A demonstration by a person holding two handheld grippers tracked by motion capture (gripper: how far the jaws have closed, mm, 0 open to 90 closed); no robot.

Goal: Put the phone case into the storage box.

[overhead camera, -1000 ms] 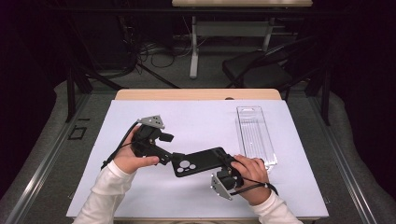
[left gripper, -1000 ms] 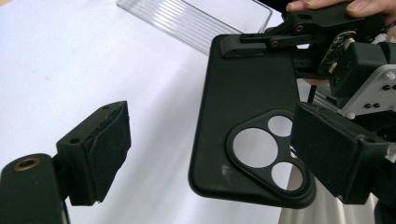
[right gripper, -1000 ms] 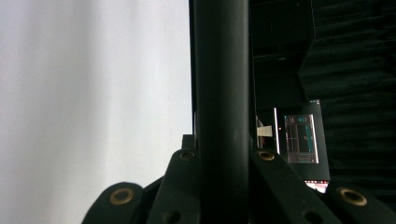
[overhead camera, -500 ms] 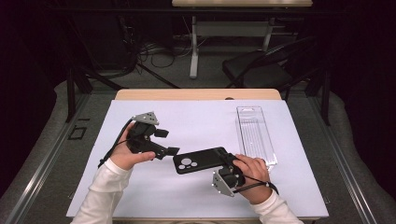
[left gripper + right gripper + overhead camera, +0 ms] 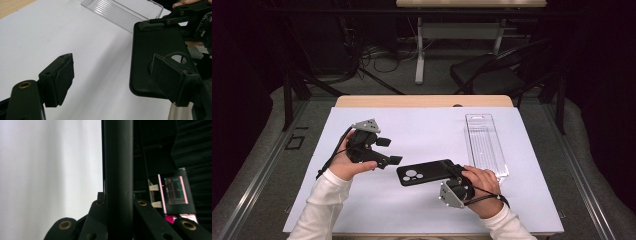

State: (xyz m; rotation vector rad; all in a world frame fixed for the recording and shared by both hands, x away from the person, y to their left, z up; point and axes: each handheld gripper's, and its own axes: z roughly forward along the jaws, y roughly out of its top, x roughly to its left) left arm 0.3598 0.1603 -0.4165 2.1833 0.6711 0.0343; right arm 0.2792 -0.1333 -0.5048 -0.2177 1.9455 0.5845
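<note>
The right gripper [image 5: 455, 176] held a black phone case [image 5: 424, 172] by one end, jaws clamped on its edge. In the right gripper view the case [image 5: 117, 170] ran straight up between the closed jaws, seen edge-on. The case hung just over the white table [image 5: 422, 135], near its middle and a bit toward the person, camera cutout pointing at the left gripper [image 5: 387, 150]. Whether the free end touched the table couldn't be told.

The left gripper's jaws were open and holding nothing. In the left gripper view one pad [image 5: 61, 75] sat well clear of the case, and the other pad [image 5: 172, 80] overlapped the cutout end [image 5: 155, 50], so that end was just about between the jaws.

Step in hand looked like a handover or two-handed hold of the case. To do it well:
- keep the right grip firm and the case level so the free end doesn't sag
- slide the left jaws squarely over the cutout end, pads flat on both faces, not on the rim alone
- close the left fully before loosening the right

The case is thin and likely flexible, so a corner-only bite could let it twist or slip.

A clear tray [image 5: 484, 145] lay on the table beyond the right hand, apart from the case.
</note>
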